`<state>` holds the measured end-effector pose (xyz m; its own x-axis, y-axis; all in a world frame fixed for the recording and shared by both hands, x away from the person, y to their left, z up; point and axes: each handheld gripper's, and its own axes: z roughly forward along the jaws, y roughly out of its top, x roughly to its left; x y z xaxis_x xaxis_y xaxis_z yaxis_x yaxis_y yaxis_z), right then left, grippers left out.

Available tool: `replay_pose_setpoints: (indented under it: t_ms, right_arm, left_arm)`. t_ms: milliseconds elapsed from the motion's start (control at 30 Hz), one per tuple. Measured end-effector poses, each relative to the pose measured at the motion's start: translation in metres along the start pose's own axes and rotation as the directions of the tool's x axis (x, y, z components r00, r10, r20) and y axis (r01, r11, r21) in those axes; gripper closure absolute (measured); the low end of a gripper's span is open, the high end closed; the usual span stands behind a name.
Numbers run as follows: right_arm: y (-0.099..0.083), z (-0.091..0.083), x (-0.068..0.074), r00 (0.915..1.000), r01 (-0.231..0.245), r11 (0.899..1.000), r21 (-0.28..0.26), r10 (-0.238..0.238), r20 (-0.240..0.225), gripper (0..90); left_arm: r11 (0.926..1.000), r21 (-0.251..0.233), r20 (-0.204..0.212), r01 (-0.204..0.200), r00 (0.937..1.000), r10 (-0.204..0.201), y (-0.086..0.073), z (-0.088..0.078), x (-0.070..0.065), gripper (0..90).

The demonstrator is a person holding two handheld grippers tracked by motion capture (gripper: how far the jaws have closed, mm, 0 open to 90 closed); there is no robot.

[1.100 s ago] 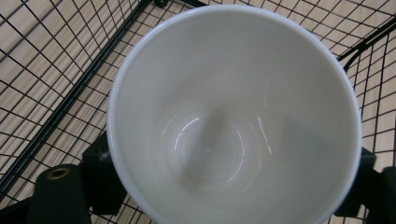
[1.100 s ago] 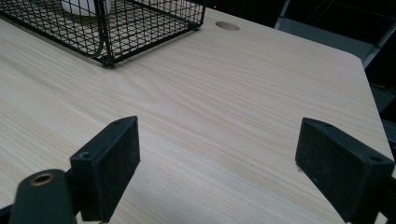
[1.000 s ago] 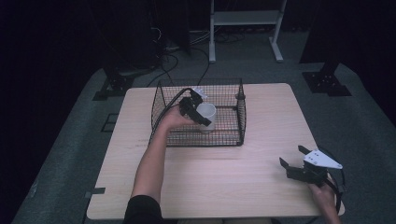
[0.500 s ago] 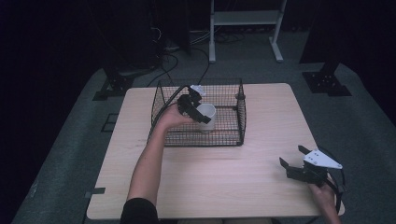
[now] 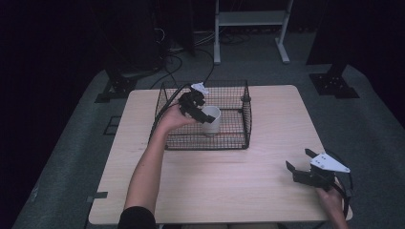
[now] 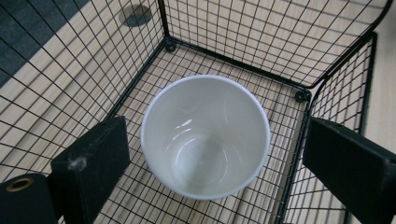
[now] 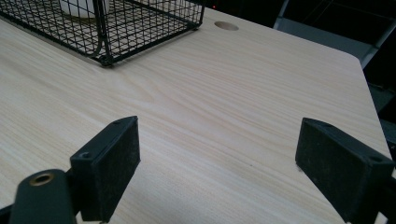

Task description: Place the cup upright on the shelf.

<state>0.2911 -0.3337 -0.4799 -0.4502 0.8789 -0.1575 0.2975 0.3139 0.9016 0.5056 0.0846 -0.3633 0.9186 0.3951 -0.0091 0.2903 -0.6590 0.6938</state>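
White and upright, the cup point(image 6: 205, 135) stands on the floor of the black wire basket point(image 5: 246, 119), which sits on the far middle of the pale wood worktop point(image 5: 229, 186). In the left gripper view its mouth faces straight up and it is empty inside. The left tool point(image 5: 195, 106) hangs over the basket's left part, tipped down toward the cup, with its jaws spread wide to either side of the rim and touching nothing; that straddling stance suggests either a grip about to be taken or a cup just let go, and the pictures do not settle which. The left forearm reaches far across the worktop from the near edge, the hand point(image 5: 171, 117) bent at the wrist over the basket's left wall so the tool can point downward inside. The right tool point(image 5: 305, 168) rests low near the worktop's near right corner, well apart from the basket, its jaws also wide apart and empty, the hand behind it at the edge, seemingly parked out of the way.
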Motion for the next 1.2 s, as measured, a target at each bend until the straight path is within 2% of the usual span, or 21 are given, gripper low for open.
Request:
replay_pose_setpoints:
  t_ms: [167, 400, 600, 700, 833, 1200]
  right_arm:
    - [0.0, 0.0, 0.0, 1.0, -0.001, 1.0, 0.0, 0.001, 0.001, 13.1]
    - [0.0, 0.0, 0.0, 1.0, -0.002, 1.0, -0.001, 0.002, 0.003, 13.1]
    - [0.0, 0.0, 0.0, 1.0, -0.005, 1.0, -0.001, 0.005, 0.004, 13.1]
    - [0.0, 0.0, -0.001, 1.0, -0.007, 1.0, 0.0, 0.007, 0.006, 13.1]
    - [0.0, 0.0, -0.001, 0.9999, -0.009, 1.0, 0.0, 0.009, 0.006, 13.1]
    - [0.0, 0.0, -0.001, 0.9999, -0.009, 1.0, 0.0, 0.009, 0.008, 13.1]
  left_arm:
    - [0.9997, -0.019, -0.005, -0.011, 0.9999, 0.011, 0.003, -0.012, -0.006, 6.7]
    - [0.999, -0.041, -0.015, -0.019, 0.9997, 0.018, 0.001, -0.019, -0.011, 6.7]
    - [0.9987, -0.05, -0.015, -0.008, 0.9999, 0.007, -0.006, -0.024, -0.015, 6.7]
    - [0.9974, -0.072, -0.022, -0.006, 0.9997, 0.005, -0.012, -0.029, -0.019, 6.7]
    - [0.998, -0.064, -0.02, -0.004, 0.9998, 0.002, -0.014, -0.032, -0.021, 6.7]
    - [0.9955, -0.093, -0.029, -0.017, 0.9995, 0.015, -0.02, -0.044, -0.031, 6.7]
